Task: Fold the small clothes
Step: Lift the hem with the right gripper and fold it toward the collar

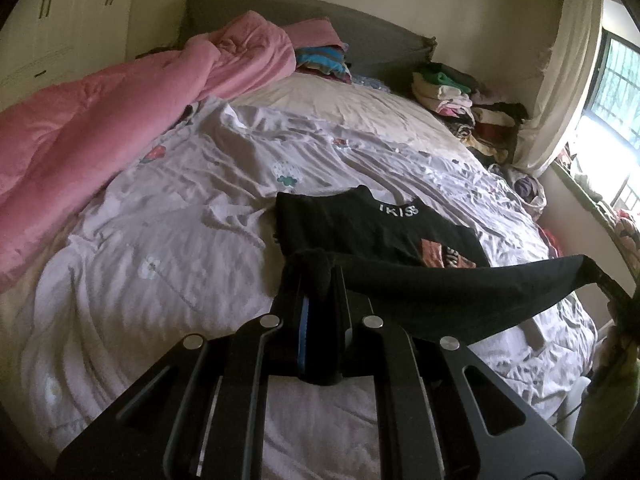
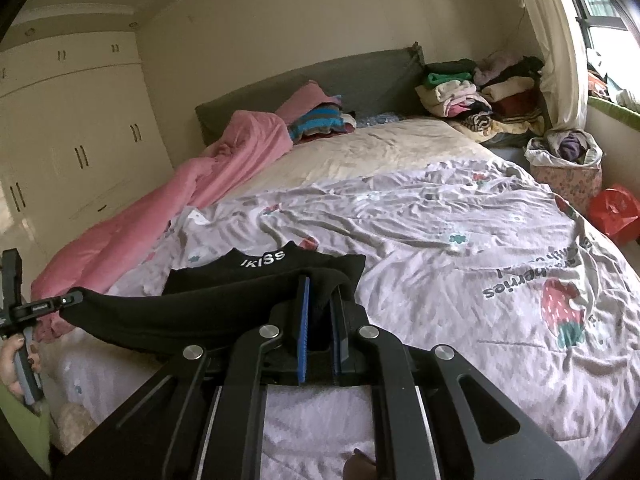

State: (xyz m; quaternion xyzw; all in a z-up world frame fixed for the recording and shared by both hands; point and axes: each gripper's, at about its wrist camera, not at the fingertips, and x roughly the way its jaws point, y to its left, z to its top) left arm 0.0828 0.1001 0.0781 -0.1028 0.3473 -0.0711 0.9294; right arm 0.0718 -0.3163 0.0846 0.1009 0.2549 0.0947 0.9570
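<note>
Both grippers hold one black shirt [image 1: 372, 232] over the near part of a bed [image 2: 440, 240]. The left gripper [image 1: 320, 276] has its jaws closed on a bunched corner of the shirt's near edge; dark cloth fills the gap between the blue-lined pads. The right gripper [image 2: 320, 300] is likewise clamped on the opposite corner of that edge, fabric wedged between its jaws. Between the two grips the near edge hangs in a sagging band, raised off the bedding. The far part of the shirt lies flat on the flowered sheet [image 2: 460, 216], with white lettering at the collar pointing toward the headboard [image 2: 360, 76] and an orange print partly visible in the left wrist view. In the right wrist view the left gripper shows at the far left edge, a hand [image 2: 16, 364] wrapped around its handle. A pink quilt [image 1: 120, 112] is heaped along the left side of the bed, up to the headboard. Folded, striped cloth [image 2: 320, 120] sits against the headboard just beside the quilt. A pile of clothes [image 2: 480, 96] is stacked at the far right corner. A basket [image 2: 568, 172] of laundry and a red bag [image 2: 616, 208] stand right of the bed, under the curtain [image 2: 560, 60]. A wardrobe [image 2: 72, 128] lines the left wall.
</note>
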